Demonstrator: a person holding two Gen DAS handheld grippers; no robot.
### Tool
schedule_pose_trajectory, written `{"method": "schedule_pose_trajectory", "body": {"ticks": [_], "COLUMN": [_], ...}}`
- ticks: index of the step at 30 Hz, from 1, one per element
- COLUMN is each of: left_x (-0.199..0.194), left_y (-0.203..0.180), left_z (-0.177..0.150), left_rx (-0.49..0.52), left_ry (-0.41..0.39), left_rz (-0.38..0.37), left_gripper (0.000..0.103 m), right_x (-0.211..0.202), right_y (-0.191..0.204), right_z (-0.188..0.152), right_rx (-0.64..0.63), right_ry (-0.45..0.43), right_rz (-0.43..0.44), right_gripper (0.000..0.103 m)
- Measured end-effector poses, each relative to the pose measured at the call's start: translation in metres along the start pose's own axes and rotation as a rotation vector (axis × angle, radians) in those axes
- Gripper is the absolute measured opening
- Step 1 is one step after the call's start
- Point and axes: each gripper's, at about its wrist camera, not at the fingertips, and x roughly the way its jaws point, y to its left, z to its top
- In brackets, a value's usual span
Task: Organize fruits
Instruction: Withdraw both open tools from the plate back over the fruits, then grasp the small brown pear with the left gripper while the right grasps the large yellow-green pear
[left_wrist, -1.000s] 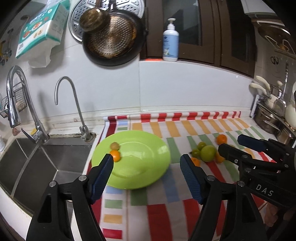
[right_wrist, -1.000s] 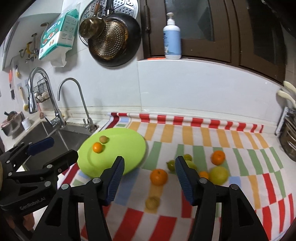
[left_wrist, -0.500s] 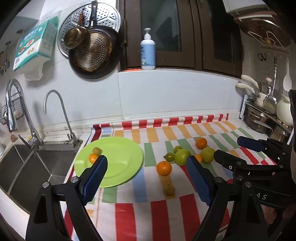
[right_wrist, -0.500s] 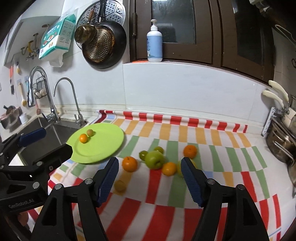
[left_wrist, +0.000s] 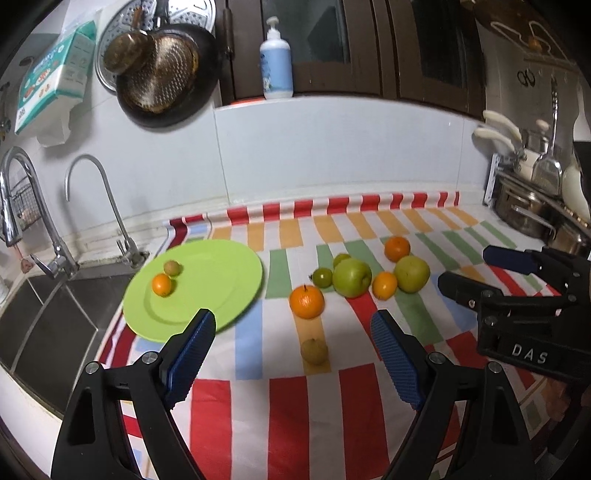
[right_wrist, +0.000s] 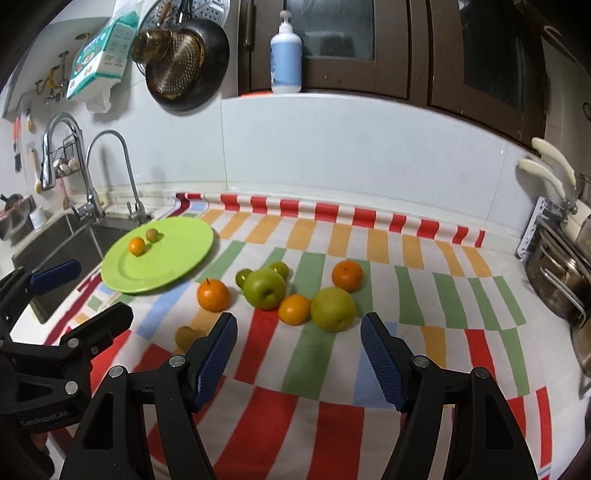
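Observation:
A green plate (left_wrist: 207, 306) (right_wrist: 173, 266) lies on the striped cloth beside the sink and holds a small orange (left_wrist: 161, 284) and a small brownish-green fruit (left_wrist: 172, 267). Loose fruit lies to its right: an orange (left_wrist: 306, 301) (right_wrist: 213, 294), a green apple (left_wrist: 351, 277) (right_wrist: 264, 288), a yellow-green apple (left_wrist: 411, 273) (right_wrist: 333, 308), further oranges and small green fruits. A small yellowish fruit (left_wrist: 314, 350) (right_wrist: 184, 336) lies nearest. My left gripper (left_wrist: 291, 350) and right gripper (right_wrist: 298, 347) are open, empty, held above the cloth's near edge.
A steel sink (left_wrist: 48, 317) with two taps lies left of the plate. Steel pots and a utensil rack (left_wrist: 528, 210) stand at the right. Pans hang on the wall and a pump bottle (left_wrist: 276, 62) stands on the ledge.
Both grippers have drawn back and up from the plate and fruit, so more of the counter shows. Both stay open and empty. No fruit has moved.

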Motion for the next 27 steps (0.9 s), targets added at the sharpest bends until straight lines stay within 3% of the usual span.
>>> {"method": "schedule_pose_trajectory", "body": {"ticks": [7,9,17,27], "left_x": [0.026,0.035,0.068,0.094], "left_y": [-0.003,-0.005,-0.010,-0.016], "left_z": [-0.008,-0.010,-0.018,-0.023], "left_rx": [0.004,0.005,0.007,0.030], "left_ry": [0.072,0.101,0.209,0.279], "left_rz": [0.003,-0.005,-0.054,-0.073], "left_gripper": [0.075,0.067,0.055,0.042], "right_x": [0.027,0.036,0.068,0.102], "right_y": [-0.009,-0.011,-0.022,-0.035], "right_z": [-0.008,-0.010,-0.013,-0.014], "right_rx": [0.003,0.002,0.002,0.005], "right_ry": [0.056,0.073,0.131,0.189], "right_rz": [0.010,0.012,-0.006,-0.024], "right_gripper": [0.070,0.070,0.070,0.070]}}
